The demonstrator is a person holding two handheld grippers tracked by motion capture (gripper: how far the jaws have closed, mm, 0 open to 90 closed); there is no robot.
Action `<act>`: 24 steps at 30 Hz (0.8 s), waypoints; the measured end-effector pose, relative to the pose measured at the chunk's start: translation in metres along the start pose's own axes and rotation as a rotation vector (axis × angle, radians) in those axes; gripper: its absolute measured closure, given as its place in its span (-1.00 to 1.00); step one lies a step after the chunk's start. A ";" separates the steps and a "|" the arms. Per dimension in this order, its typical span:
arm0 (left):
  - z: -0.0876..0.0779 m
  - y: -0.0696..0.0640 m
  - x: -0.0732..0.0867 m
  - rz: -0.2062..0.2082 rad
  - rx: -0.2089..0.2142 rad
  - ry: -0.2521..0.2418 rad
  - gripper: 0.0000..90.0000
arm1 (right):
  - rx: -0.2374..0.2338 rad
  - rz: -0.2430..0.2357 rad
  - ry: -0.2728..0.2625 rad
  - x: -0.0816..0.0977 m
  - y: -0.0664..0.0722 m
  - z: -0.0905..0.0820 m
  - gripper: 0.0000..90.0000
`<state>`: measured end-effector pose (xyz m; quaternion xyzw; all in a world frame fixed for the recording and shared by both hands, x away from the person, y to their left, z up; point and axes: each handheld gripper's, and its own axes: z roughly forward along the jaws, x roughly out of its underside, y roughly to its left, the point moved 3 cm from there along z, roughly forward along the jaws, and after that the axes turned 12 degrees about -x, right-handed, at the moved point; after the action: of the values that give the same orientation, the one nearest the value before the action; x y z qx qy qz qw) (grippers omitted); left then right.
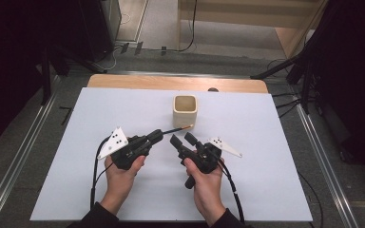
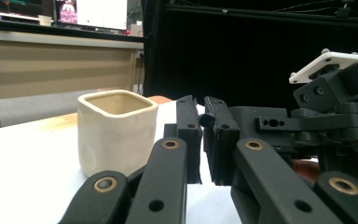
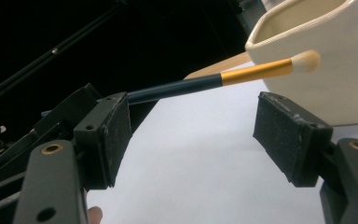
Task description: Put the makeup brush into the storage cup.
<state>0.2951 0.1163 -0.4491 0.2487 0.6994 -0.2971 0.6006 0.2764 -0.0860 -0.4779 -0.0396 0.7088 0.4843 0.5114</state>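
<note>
At lower centre, the left gripper [image 1: 156, 137] angles up-right, clamped on a slim dark gold-banded brush [image 1: 177, 128] whose tip reaches the square cream ceramic cup [image 1: 185, 110]. The right gripper [image 1: 184, 140], jaws spread empty, tilts up-left beside it.

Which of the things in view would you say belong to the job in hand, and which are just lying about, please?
In play:
- makeup brush, clamped in the left hand-held gripper
- cream square cup, standing empty on the white table
- right hand-held gripper, jaws apart, holding nothing

Lying about:
- cables on the floor beyond the table
- black stand legs
</note>
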 end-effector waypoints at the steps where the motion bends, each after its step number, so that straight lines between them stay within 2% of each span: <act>1: 0.000 0.000 0.001 0.001 0.000 0.000 0.92 | 0.000 -0.001 -0.004 0.000 0.000 0.000 -0.36; 6: 0.001 -0.001 0.004 -0.011 0.003 -0.009 0.92 | -0.004 0.060 -0.014 0.000 -0.004 -0.001 -0.36; 13: 0.002 -0.005 0.006 0.012 0.009 -0.011 0.92 | -0.026 0.075 -0.042 0.000 -0.004 -0.002 -0.35; 21: 0.002 -0.007 0.006 0.017 0.017 -0.023 0.92 | -0.036 0.154 -0.065 0.000 -0.010 -0.004 -0.31; 24: 0.003 -0.009 0.007 0.024 0.021 -0.023 0.91 | -0.040 0.153 -0.067 0.000 -0.011 -0.004 -0.28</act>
<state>0.2899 0.1077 -0.4555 0.2600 0.6863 -0.2999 0.6095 0.2800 -0.0945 -0.4850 0.0210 0.6824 0.5370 0.4955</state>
